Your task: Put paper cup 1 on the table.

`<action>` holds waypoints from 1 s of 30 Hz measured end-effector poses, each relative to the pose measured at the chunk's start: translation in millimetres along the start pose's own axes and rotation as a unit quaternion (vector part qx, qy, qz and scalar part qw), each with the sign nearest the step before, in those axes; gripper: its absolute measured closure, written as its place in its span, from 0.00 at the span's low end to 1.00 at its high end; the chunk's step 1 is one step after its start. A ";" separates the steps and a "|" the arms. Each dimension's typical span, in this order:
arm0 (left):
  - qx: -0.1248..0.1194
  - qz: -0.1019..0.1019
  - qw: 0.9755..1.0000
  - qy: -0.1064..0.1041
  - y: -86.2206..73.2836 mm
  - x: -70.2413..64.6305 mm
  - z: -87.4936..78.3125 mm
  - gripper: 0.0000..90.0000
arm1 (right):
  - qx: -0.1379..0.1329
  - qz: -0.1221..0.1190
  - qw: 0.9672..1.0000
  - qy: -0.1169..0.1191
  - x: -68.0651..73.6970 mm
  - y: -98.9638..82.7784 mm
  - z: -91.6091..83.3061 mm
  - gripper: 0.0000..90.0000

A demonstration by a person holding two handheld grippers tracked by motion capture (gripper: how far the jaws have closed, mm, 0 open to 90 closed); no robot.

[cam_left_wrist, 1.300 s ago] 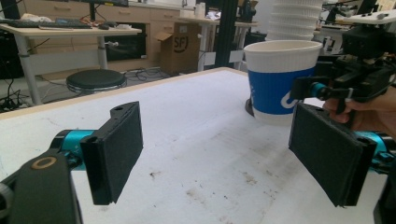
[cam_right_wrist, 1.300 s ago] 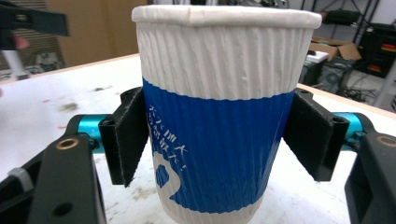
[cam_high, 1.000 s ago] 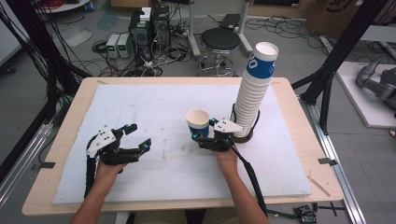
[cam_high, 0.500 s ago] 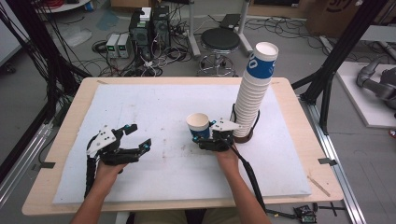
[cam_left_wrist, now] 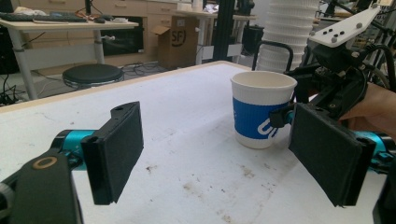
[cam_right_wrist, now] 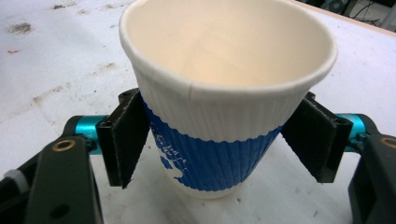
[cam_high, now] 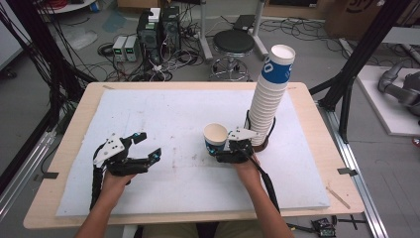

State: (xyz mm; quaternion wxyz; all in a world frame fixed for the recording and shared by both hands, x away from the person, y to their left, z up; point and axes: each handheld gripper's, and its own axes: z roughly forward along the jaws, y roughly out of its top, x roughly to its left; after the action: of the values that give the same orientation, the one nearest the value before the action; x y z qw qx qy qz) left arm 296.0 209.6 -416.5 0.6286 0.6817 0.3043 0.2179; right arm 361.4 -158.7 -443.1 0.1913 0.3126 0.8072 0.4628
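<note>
Table (cam_high: 307, 106): wooden top covered by a white mat (cam_high: 168, 119), stained in places.
Cup stack (cam_high: 270, 96): tall tower of nested paper cups, white with blue bands, standing at the mat's right side in a dark ring base.
Single paper cup (cam_high: 215, 138): upright on the mat, just left of the stack; ribbed blue band, inside empty.
Right gripper (cam_high: 224, 148): pads pressed on both sides of the single paper cup's blue band.
Left gripper (cam_high: 148, 147): jaws apart, nothing between, well left of the cup.

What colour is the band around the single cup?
Blue with white print, on a white ribbed cup; the right gripper view shows it best.
</note>
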 end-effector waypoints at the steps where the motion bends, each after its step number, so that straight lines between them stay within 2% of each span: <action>1: 0.000 -0.001 1.000 0.001 0.2 -0.1 0.0 0.20 | 0.001 0.001 1.000 0.001 -0.7 -0.6 -0.5 0.28; 4: 0.000 -0.002 1.000 0.000 0.4 -0.3 0.3 0.20 | 0.004 -0.008 1.000 0.004 -1.6 -1.0 -1.8 0.27; 7: 0.003 -0.002 1.000 -0.002 0.4 -0.7 0.4 0.20 | 0.003 -0.001 1.000 0.008 -1.6 -1.3 -2.5 0.25; 11: 0.004 -0.003 1.000 -0.003 0.3 -0.7 0.6 0.20 | 0.011 -0.004 1.000 0.000 -2.2 -1.0 -6.5 0.22; 15: 0.004 -0.005 1.000 -0.004 -0.2 -1.3 1.9 0.20 | 0.011 0.003 1.000 0.012 -5.5 -2.6 -16.2 0.22; 23: 0.004 -0.010 1.000 -0.009 0.3 -1.5 1.9 0.20 | -0.002 -0.001 0.999 0.043 -10.9 -7.7 -41.4 0.22; 26: -0.006 -0.016 1.000 -0.010 1.3 -0.7 1.0 0.19 | -0.009 -0.005 0.999 0.048 -10.2 -11.7 -57.4 0.22; 30: -0.012 -0.020 1.000 -0.009 2.5 -0.2 0.3 0.18 | -0.022 -0.011 0.999 0.039 -15.0 -16.4 -79.3 0.22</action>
State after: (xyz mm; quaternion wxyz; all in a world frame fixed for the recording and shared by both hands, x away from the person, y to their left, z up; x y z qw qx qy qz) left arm 296.4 209.1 -414.1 0.6437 0.6696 0.3094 0.2035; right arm 319.6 -224.8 -417.5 0.1713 0.2808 0.8069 0.4906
